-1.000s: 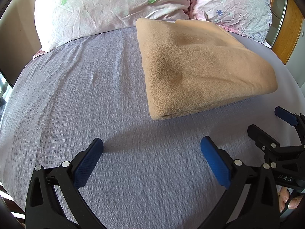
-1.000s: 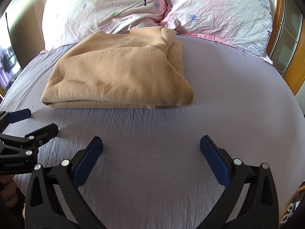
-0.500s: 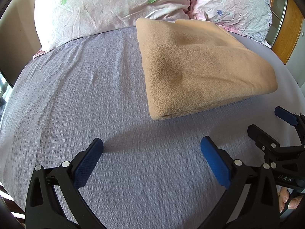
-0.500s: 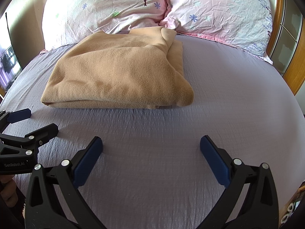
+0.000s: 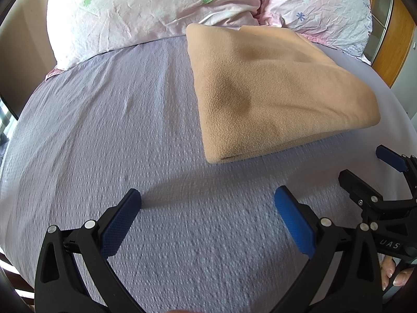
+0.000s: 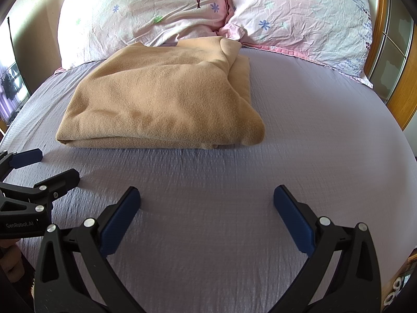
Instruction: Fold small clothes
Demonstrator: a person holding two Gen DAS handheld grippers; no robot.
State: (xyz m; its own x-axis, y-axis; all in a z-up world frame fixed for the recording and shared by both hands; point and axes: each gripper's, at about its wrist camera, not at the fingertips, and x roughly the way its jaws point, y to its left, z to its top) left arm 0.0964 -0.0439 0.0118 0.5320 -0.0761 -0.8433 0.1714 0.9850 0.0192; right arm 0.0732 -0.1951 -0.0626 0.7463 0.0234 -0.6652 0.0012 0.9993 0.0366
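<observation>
A tan fleece garment lies folded into a thick rectangle on the lilac bed sheet, its far edge against the pillows. It also shows in the right wrist view, with a loose flap at its far right corner. My left gripper is open and empty, hovering over the sheet in front of the fold's near left corner. My right gripper is open and empty, in front of the fold's near edge. Each gripper shows in the other's view: the right, the left.
Two pink floral pillows lie against the head of the bed. A wooden frame with glass panels stands at the right. The bed's left edge drops off by a wall. Bare sheet lies to the right of the garment.
Both grippers stay open and almost still. The left wrist view has shifted very slightly, with a little blur.
</observation>
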